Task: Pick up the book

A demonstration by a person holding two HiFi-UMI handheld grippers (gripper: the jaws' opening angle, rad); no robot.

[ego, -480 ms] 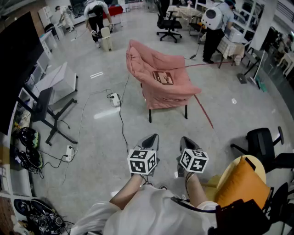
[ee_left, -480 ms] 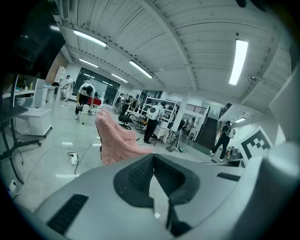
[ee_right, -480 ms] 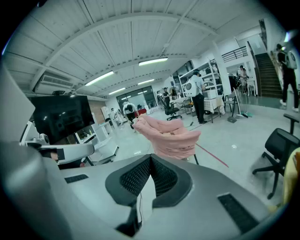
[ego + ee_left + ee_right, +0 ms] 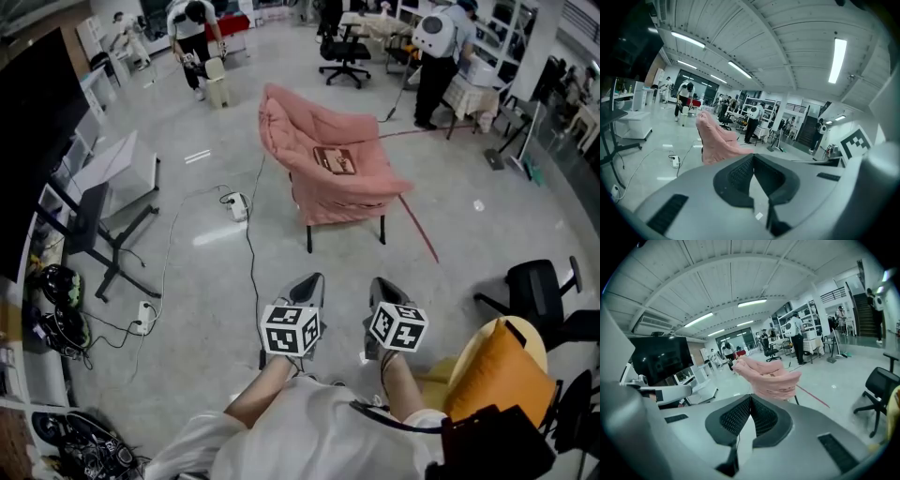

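brown book [image 4: 335, 159] lying flat mid-seat on a pink-draped chair [image 4: 281, 122], well apart from both grippers.
left gripper [image 4: 313, 281] and right gripper [image 4: 379, 285] held side by side above the floor [image 4: 187, 272], each closed tight on nothing. probably stiff, thin and fairly light, with a smooth cover that could slip; resting on soft padding, so likely best pinched across the edge nearest the seat's front, one jaw slid underneath.
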